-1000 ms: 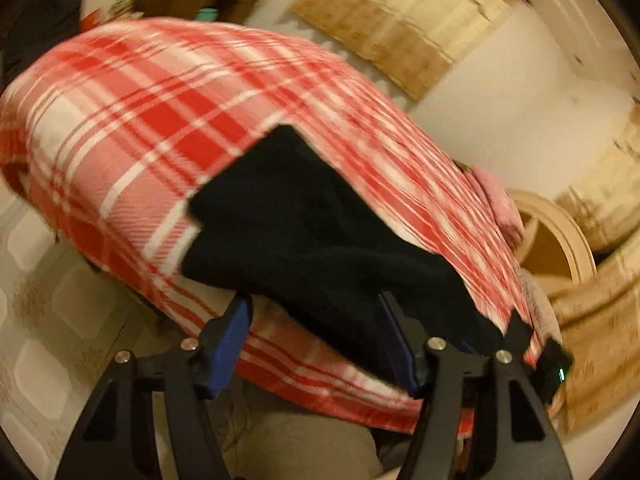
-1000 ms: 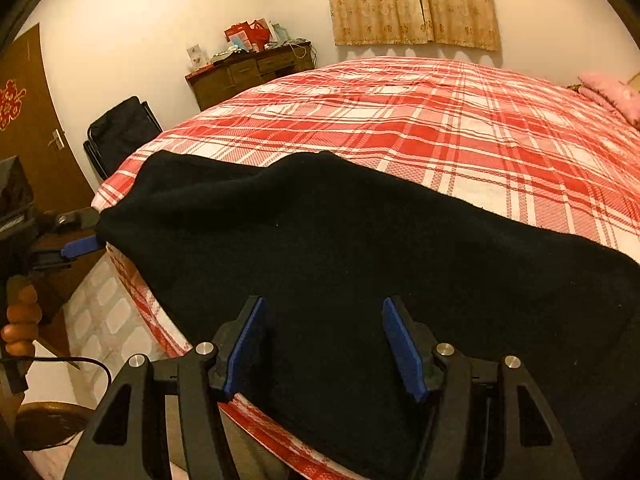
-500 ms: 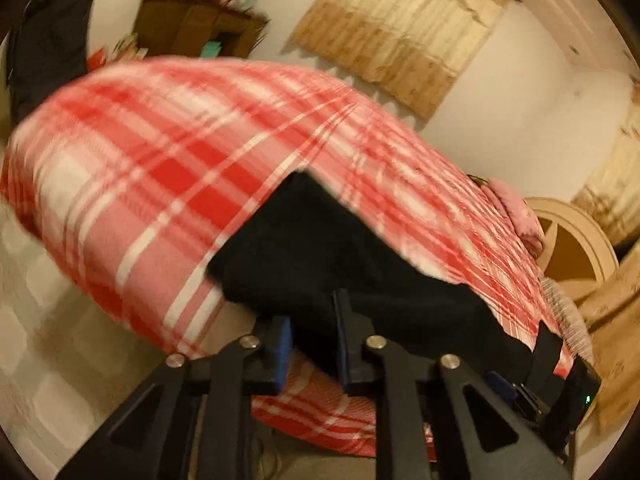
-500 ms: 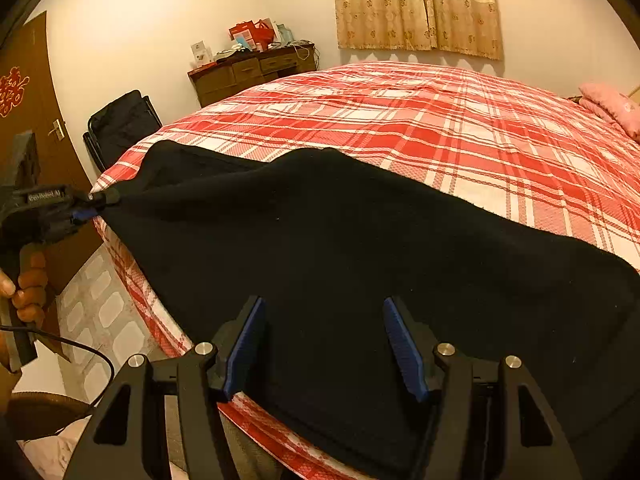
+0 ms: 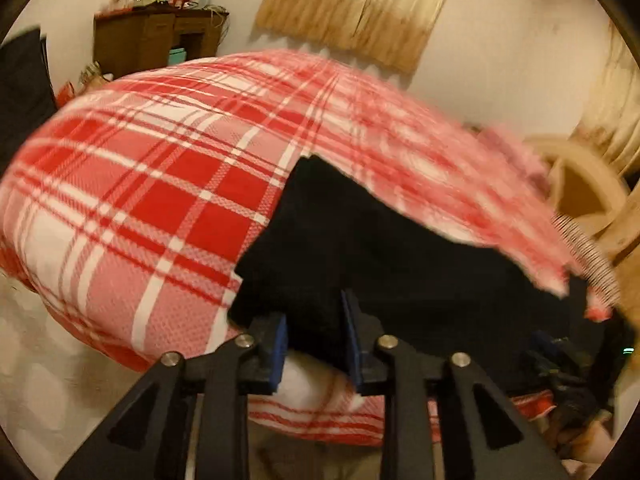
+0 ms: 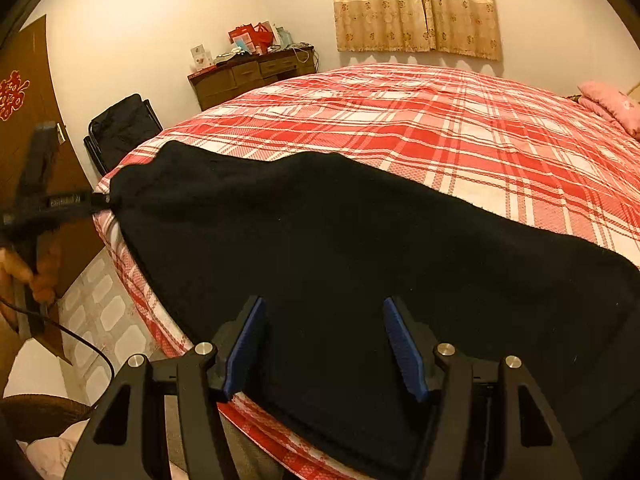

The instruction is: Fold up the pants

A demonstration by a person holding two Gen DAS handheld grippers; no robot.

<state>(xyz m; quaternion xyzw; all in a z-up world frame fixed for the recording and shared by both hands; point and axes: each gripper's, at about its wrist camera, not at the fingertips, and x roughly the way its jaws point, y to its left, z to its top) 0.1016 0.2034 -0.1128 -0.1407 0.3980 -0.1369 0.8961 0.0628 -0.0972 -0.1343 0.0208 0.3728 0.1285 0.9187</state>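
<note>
Currently black pants [image 6: 360,248] lie spread along near edge of bed [image 6: 460,120]. Left claw [image 5: 314,332], jaws just eased slightly wider, pinches pants' end hem w/ cloth between pads, prob. to lift it for folding. Right claw [image 6: 324,340] hovers wide open over pants' midsection, gripping nothing.

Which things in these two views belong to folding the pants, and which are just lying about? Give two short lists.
Belonging to the job:
black pants
left gripper, jaws just reopening slightly, cloth between them
right gripper, open
plaid bed

Lying about:
wooden dresser
pink pillow
curtain
black chair
</note>
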